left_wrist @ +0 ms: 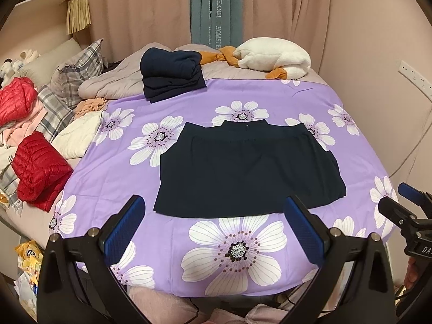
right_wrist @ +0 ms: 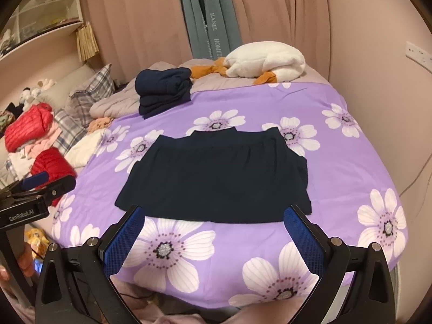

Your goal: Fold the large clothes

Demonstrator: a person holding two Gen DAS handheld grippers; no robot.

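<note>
A dark navy garment (left_wrist: 243, 172) lies flat on the purple flowered sheet (left_wrist: 205, 245), collar at the far side, sides folded in. It also shows in the right wrist view (right_wrist: 216, 181). My left gripper (left_wrist: 216, 205) is open and empty, hovering above the garment's near hem. My right gripper (right_wrist: 214, 213) is open and empty, also over the near hem. The right gripper shows at the right edge of the left wrist view (left_wrist: 405, 202). The left gripper shows at the left edge of the right wrist view (right_wrist: 40, 186).
A stack of folded navy clothes (left_wrist: 172, 73) sits at the far side of the bed. A white and orange plush goose (left_wrist: 270, 56) lies behind it. Red down jackets (left_wrist: 37, 167), plaid pillows (left_wrist: 78, 70) and loose clothes pile up on the left. Curtains hang behind.
</note>
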